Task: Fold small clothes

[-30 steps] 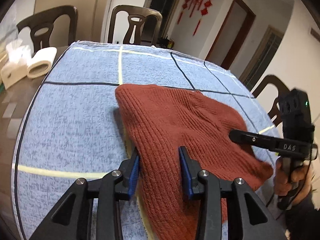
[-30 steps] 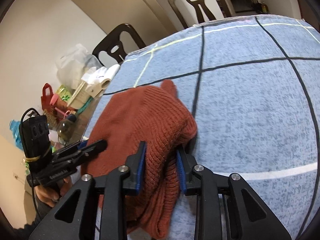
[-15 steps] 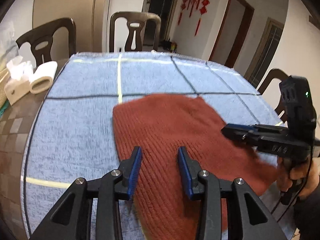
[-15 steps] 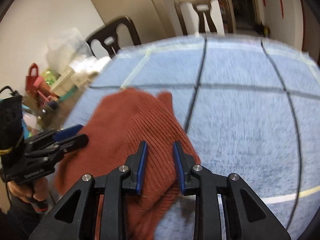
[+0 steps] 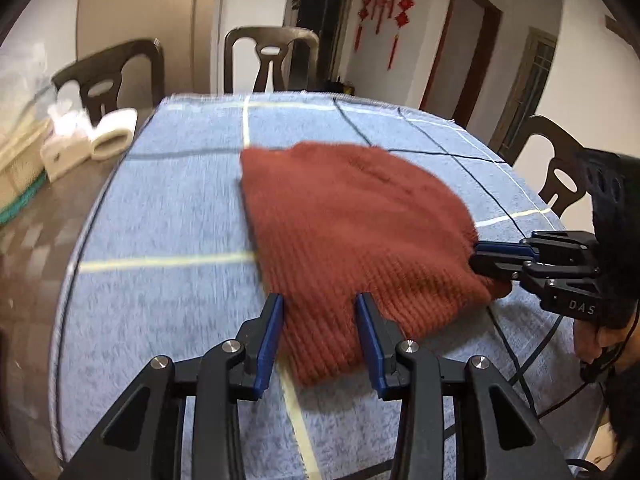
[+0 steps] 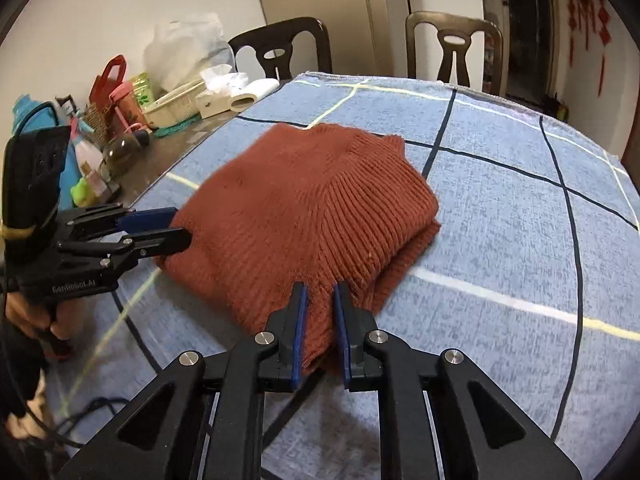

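Note:
A rust-red knitted sweater (image 5: 352,216) lies folded on the blue checked cloth (image 5: 180,200) that covers the table. My left gripper (image 5: 319,304) holds the sweater's near corner, and the knit fills the gap between its blue pads. From the right wrist view the same gripper (image 6: 180,226) bites the sweater (image 6: 304,200) at its left edge. My right gripper (image 6: 320,296) is closing, its pads pinching a narrow ridge of the near hem. In the left wrist view it (image 5: 474,254) sits at the sweater's right edge.
Dark chairs (image 6: 454,46) stand around the table. A tissue roll (image 6: 252,94), a basket (image 6: 172,110), bottles and bags (image 6: 108,92) crowd the bare tabletop left of the cloth (image 6: 500,220). Black cables (image 5: 516,364) trail over the near edge.
Both grippers drew back along the table with the sweater, which now lies flatter and farther from the far edge. The right jaws narrowed onto the hem and the right gripper rolled level.

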